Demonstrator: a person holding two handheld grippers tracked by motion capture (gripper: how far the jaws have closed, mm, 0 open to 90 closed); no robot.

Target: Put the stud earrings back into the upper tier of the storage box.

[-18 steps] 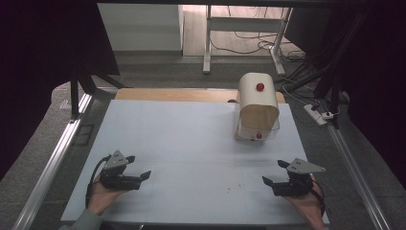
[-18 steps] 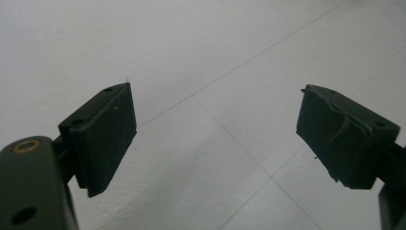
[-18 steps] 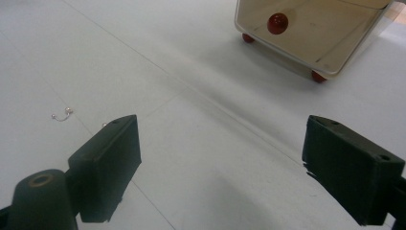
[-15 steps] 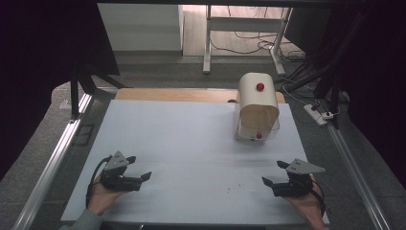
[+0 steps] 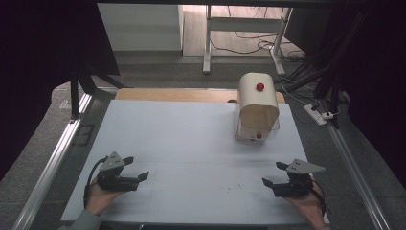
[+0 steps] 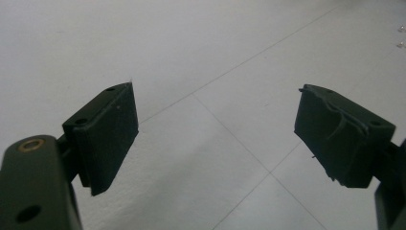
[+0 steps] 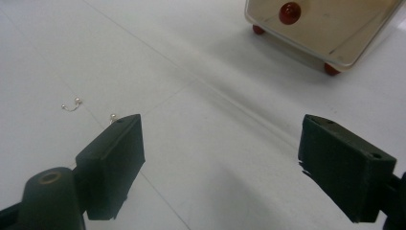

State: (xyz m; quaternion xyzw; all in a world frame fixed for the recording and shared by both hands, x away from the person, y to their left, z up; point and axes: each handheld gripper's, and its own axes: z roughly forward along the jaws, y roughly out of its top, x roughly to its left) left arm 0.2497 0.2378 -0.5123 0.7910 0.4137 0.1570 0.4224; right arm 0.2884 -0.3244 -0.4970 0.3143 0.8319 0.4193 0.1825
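Note:
My left gripper rests in a hand near the front left of the white table top. Its jaws stand open with nothing between them. At the front right, a hand holds my right gripper, also open and empty. Both point toward the middle of the table. A cream box with a curved lid and a red knob stands at the back right; in the right gripper view the box lies ahead on small red feet. A tiny pearl-tipped metal piece lies on the table just left of my right gripper's left jaw.
A second small pearl bead sits beside the right gripper's left pad. Metal rails run along both sides of the table. Beyond the far edge are a wooden strip, a stand and cables on the floor.

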